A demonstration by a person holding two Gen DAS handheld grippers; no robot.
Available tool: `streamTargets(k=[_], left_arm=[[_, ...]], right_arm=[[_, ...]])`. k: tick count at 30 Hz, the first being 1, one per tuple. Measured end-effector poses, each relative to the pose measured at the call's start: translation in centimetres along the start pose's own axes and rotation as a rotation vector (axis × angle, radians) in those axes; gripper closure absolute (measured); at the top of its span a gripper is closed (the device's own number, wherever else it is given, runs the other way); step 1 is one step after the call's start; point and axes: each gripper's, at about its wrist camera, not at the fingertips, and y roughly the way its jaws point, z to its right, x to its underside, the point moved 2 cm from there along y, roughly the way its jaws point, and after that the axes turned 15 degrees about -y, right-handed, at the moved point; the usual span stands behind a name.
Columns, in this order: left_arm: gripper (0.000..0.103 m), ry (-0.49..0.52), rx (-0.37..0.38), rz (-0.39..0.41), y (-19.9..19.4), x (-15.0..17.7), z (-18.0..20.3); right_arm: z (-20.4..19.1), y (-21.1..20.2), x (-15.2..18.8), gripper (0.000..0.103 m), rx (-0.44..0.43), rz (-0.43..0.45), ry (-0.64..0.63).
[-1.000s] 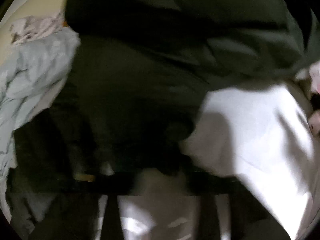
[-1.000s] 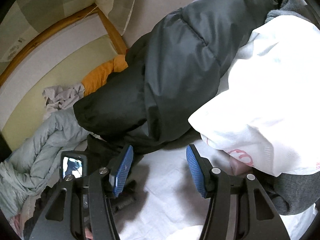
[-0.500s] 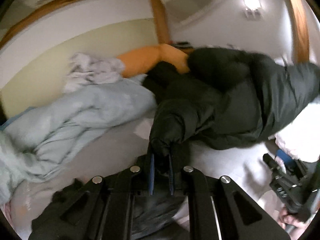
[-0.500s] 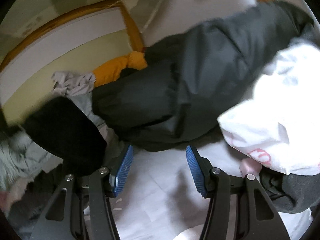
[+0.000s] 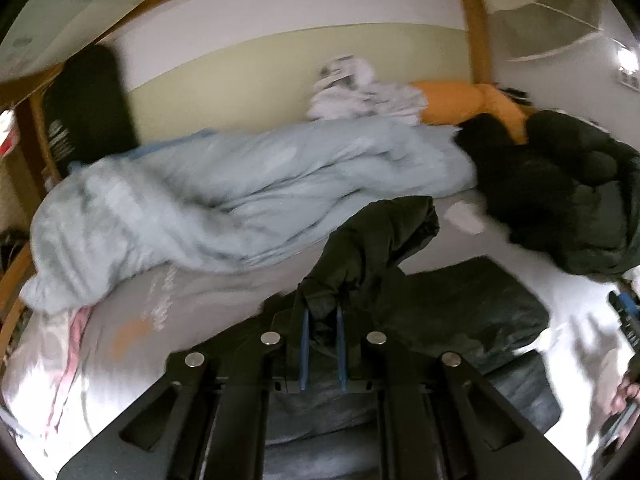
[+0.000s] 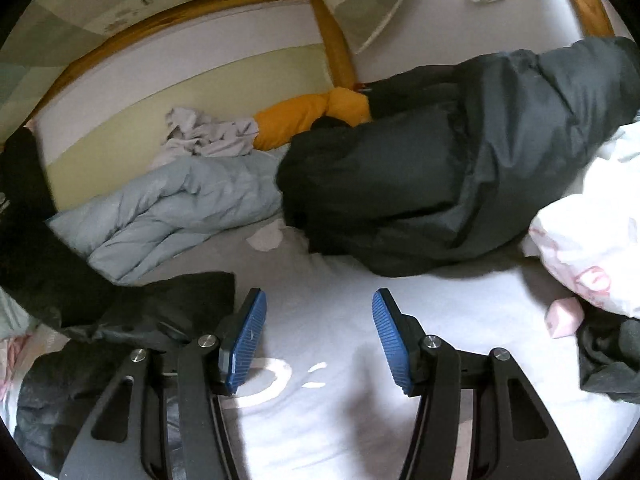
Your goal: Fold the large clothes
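Observation:
My left gripper is shut on a fold of a dark garment and holds it above the bed; the rest of the garment lies flat to the right. The same dark garment shows at the left of the right wrist view, lifted at its left end. My right gripper is open and empty over the white sheet. A black puffer jacket lies heaped at the back right.
A light blue duvet lies along the wall side of the bed. An orange pillow and crumpled grey cloth sit at the back. White printed bedding and a small pink object lie at the right. A wooden frame borders the bed.
My left gripper has pulled the dark garment leftward and back, away from the puffer jacket. The view has swung toward the duvet. My right gripper stays open and has dropped slightly.

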Motion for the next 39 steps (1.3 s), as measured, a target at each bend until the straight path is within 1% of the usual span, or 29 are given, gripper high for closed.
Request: streamTargets(k=[1, 4, 6, 9, 12, 15, 19, 25, 29, 32, 33, 35, 36, 37, 39], left_arm=[[0.093, -0.013, -0.014, 0.001, 0.1, 0.4, -1.3], [0.093, -0.052, -0.061, -0.008, 1.1, 1.7, -5.8], [0.093, -0.082, -0.096, -0.020, 2.2, 2.5, -8.6], [0.093, -0.145, -0.121, -0.040, 3.8, 3.8, -12.4], [0.093, -0.195, -0.132, -0.066, 5.4, 5.2, -15.2], [0.093, -0.219, -0.136, -0.100, 6.8, 6.8, -17.3], [0.093, -0.250, -0.133, -0.137, 8.6, 8.6, -18.9], [0.093, -0.305, -0.136, -0.187, 10.7, 10.6, -21.2], [0.092, -0.324, -0.155, -0.225, 12.3, 12.0, -22.4], [0.090, -0.348, -0.154, -0.256, 13.1, 13.1, -23.3], [0.086, -0.352, -0.159, -0.262, 13.3, 13.4, -23.5], [0.085, -0.333, -0.191, -0.267, 13.4, 13.9, -23.6], [0.076, -0.311, -0.209, -0.271, 13.3, 14.1, -23.5], [0.063, -0.281, -0.225, -0.269, 13.1, 14.4, -23.2], [0.050, -0.229, -0.235, -0.234, 11.9, 14.6, -22.6]], right_arm=[[-0.4, 0.2, 0.0, 0.045, -0.023, -0.006, -0.007], [-1.6, 0.7, 0.4, 0.045, -0.044, -0.028, -0.032], [-2.4, 0.9, 0.7, 0.045, -0.073, -0.036, -0.038], [-3.4, 0.8, 0.9, 0.045, -0.100, -0.035, -0.054], [-4.5, 0.7, 1.0, 0.045, -0.109, -0.030, -0.090], [-5.6, 1.0, 1.2, 0.045, -0.131, -0.040, -0.115], [-7.1, 1.6, 1.5, 0.045, -0.150, -0.065, -0.151], [-9.2, 1.7, 2.4, 0.045, -0.145, -0.081, -0.235], [-9.8, 1.9, 2.5, 0.045, -0.152, -0.088, -0.252], [-10.1, 2.1, 2.7, 0.045, -0.148, -0.095, -0.264], [-10.2, 2.2, 2.7, 0.045, -0.148, -0.098, -0.268], [-10.3, 2.3, 2.8, 0.045, -0.148, -0.101, -0.276], [-10.4, 2.2, 2.8, 0.045, -0.146, -0.101, -0.281], [-10.5, 2.2, 2.8, 0.045, -0.145, -0.100, -0.286], [-10.7, 2.0, 2.8, 0.045, -0.144, -0.094, -0.300]])
